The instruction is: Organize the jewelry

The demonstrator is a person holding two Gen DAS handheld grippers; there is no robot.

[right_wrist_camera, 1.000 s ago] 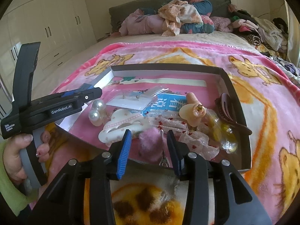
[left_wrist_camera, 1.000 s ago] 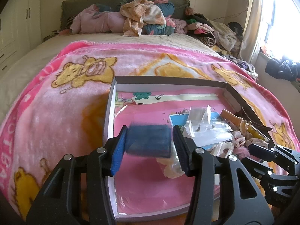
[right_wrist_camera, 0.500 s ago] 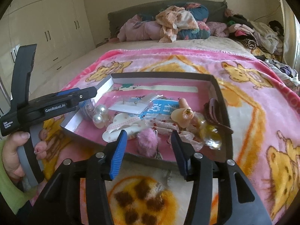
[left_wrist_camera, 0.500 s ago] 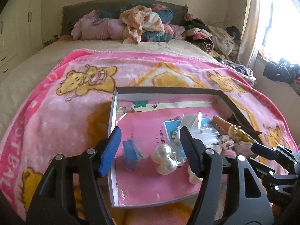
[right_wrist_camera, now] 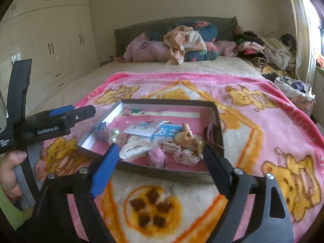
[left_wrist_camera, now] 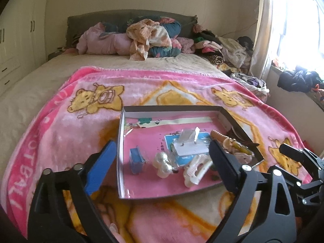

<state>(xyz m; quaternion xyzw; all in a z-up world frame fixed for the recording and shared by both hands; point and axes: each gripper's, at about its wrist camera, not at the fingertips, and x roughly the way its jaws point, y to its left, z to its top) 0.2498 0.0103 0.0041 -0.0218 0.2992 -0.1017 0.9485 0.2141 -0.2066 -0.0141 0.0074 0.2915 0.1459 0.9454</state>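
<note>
Box (left_wrist_camera: 136, 160) stands upright in tray (left_wrist_camera: 121, 141), left gripper (left_wrist_camera: 162, 168) spread wide.

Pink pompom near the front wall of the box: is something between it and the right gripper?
Yes. The box's dark front wall stands between the open right gripper and the pink pompom. A white hair claw lies just left of it. From above, nothing visible covers it.
</note>
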